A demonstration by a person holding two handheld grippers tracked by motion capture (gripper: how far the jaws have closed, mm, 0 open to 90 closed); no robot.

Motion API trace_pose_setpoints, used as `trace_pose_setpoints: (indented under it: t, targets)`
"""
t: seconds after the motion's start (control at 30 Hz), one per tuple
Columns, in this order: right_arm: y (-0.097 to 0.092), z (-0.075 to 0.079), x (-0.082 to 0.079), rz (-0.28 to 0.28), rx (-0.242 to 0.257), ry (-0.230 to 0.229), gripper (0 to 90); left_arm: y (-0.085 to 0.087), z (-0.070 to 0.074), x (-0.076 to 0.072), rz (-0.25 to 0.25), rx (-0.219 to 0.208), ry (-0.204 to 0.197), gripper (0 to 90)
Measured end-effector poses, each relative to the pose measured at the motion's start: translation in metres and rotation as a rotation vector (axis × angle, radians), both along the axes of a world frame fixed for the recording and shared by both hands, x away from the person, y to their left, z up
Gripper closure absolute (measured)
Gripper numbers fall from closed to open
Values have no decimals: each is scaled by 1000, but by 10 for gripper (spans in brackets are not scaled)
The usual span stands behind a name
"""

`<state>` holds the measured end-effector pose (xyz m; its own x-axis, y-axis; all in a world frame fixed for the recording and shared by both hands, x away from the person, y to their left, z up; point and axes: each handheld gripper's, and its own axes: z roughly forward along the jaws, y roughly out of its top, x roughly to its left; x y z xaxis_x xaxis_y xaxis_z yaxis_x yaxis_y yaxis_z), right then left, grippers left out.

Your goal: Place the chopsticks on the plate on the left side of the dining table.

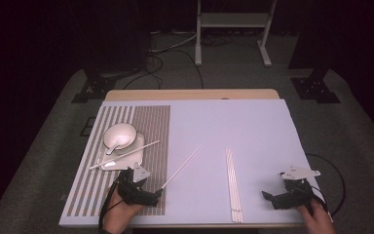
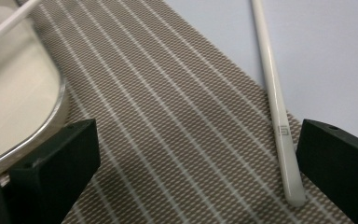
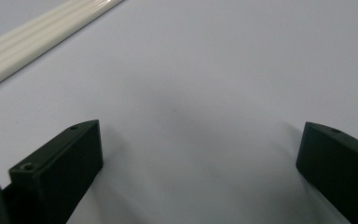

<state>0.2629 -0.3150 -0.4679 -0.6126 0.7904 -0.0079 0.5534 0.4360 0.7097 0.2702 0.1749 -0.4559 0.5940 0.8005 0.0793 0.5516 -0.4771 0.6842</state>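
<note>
White and slim, the loose chopstick (image 1: 182,166) lies slantwise, its near end on the striped mat (image 1: 152,127) and its far tip pointing right and away over the pale board (image 1: 253,126). The left gripper (image 1: 151,195), jaws wide apart, sits just beside that near end, which lies inside the right jaw. The right gripper (image 1: 271,199), also open, rests well right, near the chopstick bundle (image 1: 233,185).

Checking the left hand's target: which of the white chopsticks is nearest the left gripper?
The single chopstick lying diagonally mid-table, its near end on the striped mat beside the open left gripper. Others rest on the plate or lie bundled farther right.
</note>
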Motion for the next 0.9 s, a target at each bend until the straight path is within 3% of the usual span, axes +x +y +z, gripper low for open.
trace_pose_setpoints:
  t: [0.13, 0.5, 0.9]
  targets:
    - [0, 0, 0, -1, 1, 1, 0, 2, 1, 0, 4, -11, -2, 0]
    - [0, 0, 0, 0, 0, 0, 0, -14, 7, -1, -47, -127, -13, 0]
    - [0, 0, 0, 0, 0, 0, 0, -40, 8, 12, -86, -163, -21, 0]
